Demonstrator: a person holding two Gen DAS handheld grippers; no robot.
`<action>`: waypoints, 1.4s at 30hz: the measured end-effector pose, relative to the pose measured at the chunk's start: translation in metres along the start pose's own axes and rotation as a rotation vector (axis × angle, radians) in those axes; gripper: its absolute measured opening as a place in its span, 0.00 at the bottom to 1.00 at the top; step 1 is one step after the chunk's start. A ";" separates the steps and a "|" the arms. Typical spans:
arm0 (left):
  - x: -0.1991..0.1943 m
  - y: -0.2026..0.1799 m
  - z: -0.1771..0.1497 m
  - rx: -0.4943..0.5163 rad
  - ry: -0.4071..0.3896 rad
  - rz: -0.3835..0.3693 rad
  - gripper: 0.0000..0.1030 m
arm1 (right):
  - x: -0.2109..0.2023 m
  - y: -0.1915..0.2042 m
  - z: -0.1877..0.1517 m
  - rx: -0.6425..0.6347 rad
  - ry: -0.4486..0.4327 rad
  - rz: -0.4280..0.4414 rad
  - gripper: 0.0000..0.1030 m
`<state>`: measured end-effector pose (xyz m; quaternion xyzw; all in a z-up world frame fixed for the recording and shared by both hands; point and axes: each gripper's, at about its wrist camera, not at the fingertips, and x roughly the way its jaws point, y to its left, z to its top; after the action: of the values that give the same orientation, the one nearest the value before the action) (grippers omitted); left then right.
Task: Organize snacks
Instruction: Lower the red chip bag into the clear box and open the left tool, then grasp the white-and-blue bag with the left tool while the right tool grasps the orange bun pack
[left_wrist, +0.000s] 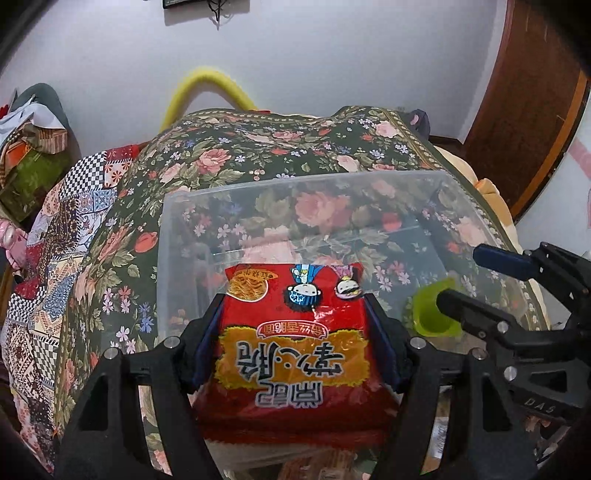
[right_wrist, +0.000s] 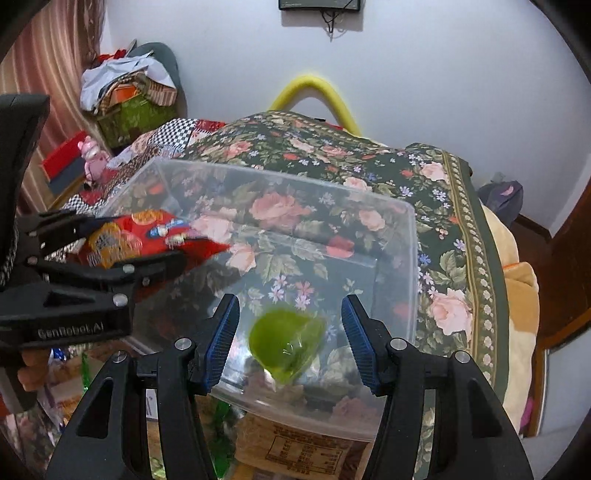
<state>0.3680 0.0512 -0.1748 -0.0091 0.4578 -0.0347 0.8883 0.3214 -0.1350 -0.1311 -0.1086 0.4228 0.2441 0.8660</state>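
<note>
My left gripper is shut on a red snack bag, pads pressed to its two sides. It holds the bag over the near edge of a clear plastic bin. In the right wrist view that left gripper and the red bag come in from the left, over the bin. My right gripper stands open over the bin. A green jelly cup shows blurred between its blue pads, touching neither. The left wrist view shows the cup beside the right gripper.
The bin sits on a floral bedspread. More snack packets lie under its near end. A yellow foam tube arches behind the bed. Piled boxes and cloth stand at the far left, a wooden door at the right.
</note>
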 end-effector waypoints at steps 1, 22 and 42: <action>-0.002 0.000 0.000 0.000 -0.003 0.002 0.69 | -0.003 0.000 0.001 0.006 -0.008 0.005 0.53; -0.128 0.008 -0.029 -0.027 -0.166 0.024 0.76 | -0.102 -0.009 -0.016 0.053 -0.177 -0.024 0.60; -0.129 0.046 -0.155 -0.067 -0.015 0.031 0.77 | -0.114 -0.021 -0.111 0.128 -0.074 -0.066 0.62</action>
<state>0.1693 0.1086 -0.1622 -0.0318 0.4523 -0.0054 0.8913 0.1975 -0.2343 -0.1108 -0.0576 0.4013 0.1916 0.8938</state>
